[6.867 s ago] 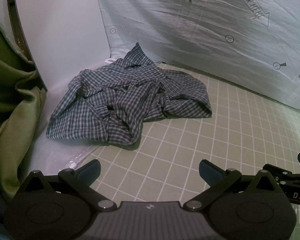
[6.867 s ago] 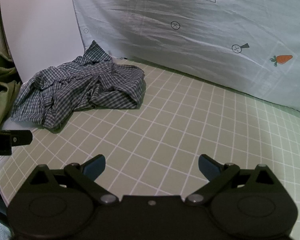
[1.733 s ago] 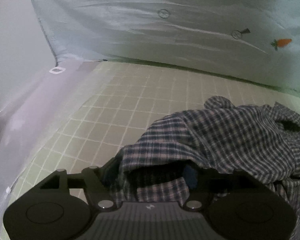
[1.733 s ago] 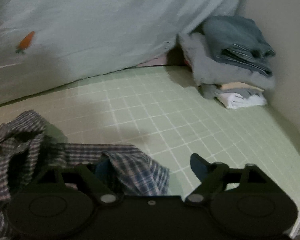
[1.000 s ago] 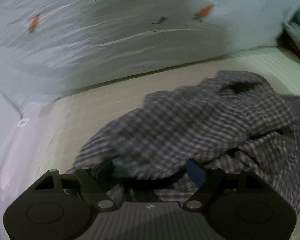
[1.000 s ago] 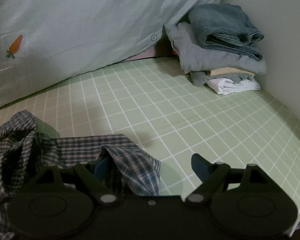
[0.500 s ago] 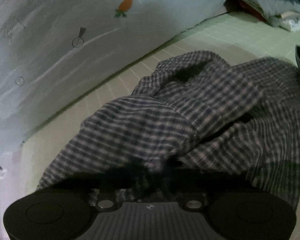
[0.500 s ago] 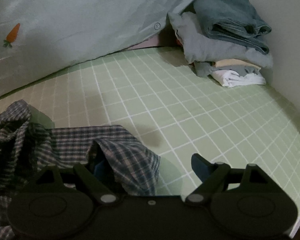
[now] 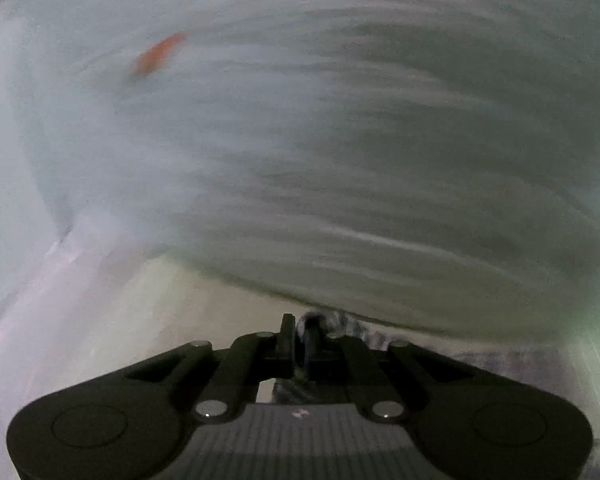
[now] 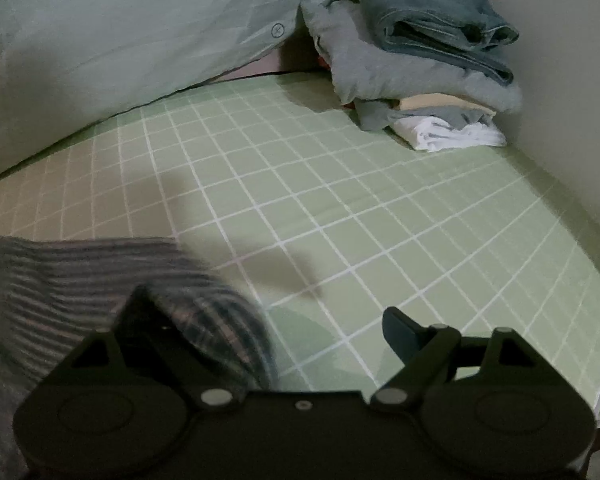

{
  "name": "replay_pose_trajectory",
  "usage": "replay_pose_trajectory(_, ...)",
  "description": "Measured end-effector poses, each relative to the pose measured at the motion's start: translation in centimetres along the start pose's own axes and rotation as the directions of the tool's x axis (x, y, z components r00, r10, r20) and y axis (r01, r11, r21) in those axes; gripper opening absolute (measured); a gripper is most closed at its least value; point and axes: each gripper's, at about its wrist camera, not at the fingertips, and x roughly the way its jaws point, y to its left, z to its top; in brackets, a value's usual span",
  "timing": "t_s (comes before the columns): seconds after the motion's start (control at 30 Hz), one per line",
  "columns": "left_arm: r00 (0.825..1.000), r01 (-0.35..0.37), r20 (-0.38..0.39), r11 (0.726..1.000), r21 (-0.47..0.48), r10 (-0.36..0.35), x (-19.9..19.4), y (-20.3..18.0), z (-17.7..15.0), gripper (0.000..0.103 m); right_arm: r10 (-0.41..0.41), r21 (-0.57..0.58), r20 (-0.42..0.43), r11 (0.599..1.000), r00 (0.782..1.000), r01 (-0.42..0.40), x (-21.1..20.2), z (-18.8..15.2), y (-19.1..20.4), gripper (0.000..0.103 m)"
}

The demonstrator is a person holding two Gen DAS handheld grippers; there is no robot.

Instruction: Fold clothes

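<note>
With a fold of the plaid shirt (image 9: 332, 320) pinched between the slightly easing jaws of the left gripper (image 9: 300, 332) and more draped over the wide-open right gripper (image 10: 268, 332), the cloth could be lost.

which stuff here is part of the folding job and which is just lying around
In the job:
- plaid shirt
- left tool, pinching shirt cloth
- right tool, open

Lying about:
- stack of folded clothes
- carrot-print sheet
- green grid mat
</note>
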Motion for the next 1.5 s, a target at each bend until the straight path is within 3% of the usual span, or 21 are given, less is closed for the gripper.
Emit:
replay_pose_trajectory(0.07,1.0,-0.019,-0.022,0.999,-0.029,0.019,0.2,1.9,-0.5,0.036,0.003,-0.004,-0.004,1.0,1.0,-0.003,0.0,-0.1,0.1,0.086)
replay_pose_trajectory(0.13,0.999,-0.015,-0.031,0.999,-0.043,0.014,-0.2,3.5,-1.8,0.075,0.007,-0.015,-0.01,1.0,1.0,-0.007,0.0,-0.2,0.3,0.086)
replay_pose_trajectory(0.17,1.0,-0.001,-0.03,0.999,-0.048,-0.001,-0.8,4.1,-2.9,0.08,0.006,-0.025,-0.012,1.0,1.0,-0.007,0.0,-0.3,0.5,0.086)
replay_pose_trajectory(0.27,0.997,0.012,-0.071,0.999,-0.048,-0.016,-2.9,5.4,-6.7,0.081,0.029,-0.049,-0.018,0.998,0.999,-0.03,-0.2,-0.6,1.2,0.086)
replay_pose_trajectory(0.37,0.991,-0.027,-0.135,0.997,-0.069,0.017,-5.1,6.6,-10.7,0.082,0.064,-0.078,-0.031,0.995,0.997,-0.066,-0.4,-0.9,1.8,0.086)
replay_pose_trajectory(0.63,0.949,-0.061,-0.316,0.985,-0.162,0.007,-9.2,8.9,-19.3,0.082,0.148,-0.153,-0.123,0.974,0.981,-0.166,0.1,-2.6,3.1,0.086)
replay_pose_trajectory(0.73,0.939,-0.06,-0.343,0.982,-0.18,-0.005,-10.0,9.2,-20.9,0.082,0.195,-0.122,-0.143,0.969,0.97,-0.213,0.5,-2.9,2.9,0.083)
replay_pose_trajectory(0.77,0.938,-0.063,-0.347,0.981,-0.185,-0.006,-10.2,9.2,-21.2,0.082,0.218,-0.108,-0.139,0.966,0.966,-0.233,0.5,-2.8,2.7,0.07)
replay_pose_trajectory(0.8,0.937,-0.062,-0.35,0.98,-0.19,-0.008,-10.2,9.2,-21.2,0.082,0.249,-0.097,-0.131,0.96,0.96,-0.262,0.5,-2.7,2.4,0.039)
replay_pose_trajectory(0.87,0.936,-0.053,-0.351,0.977,-0.204,-0.022,-10.1,9.2,-21.0,0.082,0.319,-0.094,-0.113,0.939,0.941,-0.33,0.4,-2.1,1.8,0.007)
replay_pose_trajectory(0.93,0.935,-0.041,-0.353,0.975,-0.218,-0.04,-9.7,9.0,-20.7,0.082,0.303,-0.131,-0.06,0.942,0.951,-0.308,0.1,-1.1,1.4,0.004)
replay_pose_trajectory(1.0,0.932,-0.038,-0.361,0.976,-0.212,-0.043,-9.4,8.8,-20.7,0.082,0.235,-0.153,0.049,0.962,0.971,-0.225,-0.4,1.0,0.2,0.003)
replay_pose_trajectory(1.07,0.928,-0.038,-0.37,0.979,-0.199,-0.039,-9.3,8.5,-20.9,0.082,0.158,-0.104,0.156,0.984,0.975,-0.143,-1.1,3.4,-1.7,0.003)
replay_pose_trajectory(1.17,0.918,-0.054,-0.395,0.982,-0.18,-0.022,-8.6,8.3,-21.1,0.071,0.028,-0.048,0.276,0.999,0.961,-0.016,-2.0,6.1,-3.8,0.004)
replay_pose_trajectory(1.2,0.914,-0.059,-0.406,0.983,-0.172,-0.017,-8.3,8.3,-21.2,0.056,-0.004,-0.057,0.286,0.998,0.958,0.021,-1.9,6.5,-3.9,0.004)
replay_pose_trajectory(1.23,0.909,-0.06,-0.416,0.984,-0.168,-0.015,-8.1,8.3,-21.2,0.034,-0.013,-0.067,0.284,0.997,0.959,0.033,-1.7,6.6,-3.9,0.005)
replay_pose_trajectory(1.3,0.909,-0.056,-0.416,0.983,-0.175,-0.022,-7.9,8.7,-21.0,0.004,-0.019,-0.085,0.269,0.995,0.963,0.044,-1.3,6.4,-3.8,0.005)
replay_pose_trajectory(1.4,0.928,-0.063,-0.373,0.989,-0.133,0.009,-8.7,9.6,-19.4,0.004,-0.02,-0.105,0.237,0.993,0.971,0.046,-1.1,5.5,-3.3,0.005)
replay_pose_trajectory(1.5,0.959,-0.09,-0.275,0.993,-0.072,0.067,-10.2,11.7,-16.1,0.004,-0.032,-0.104,0.216,0.993,0.976,0.056,-0.9,4.6,-3.7,0.005)
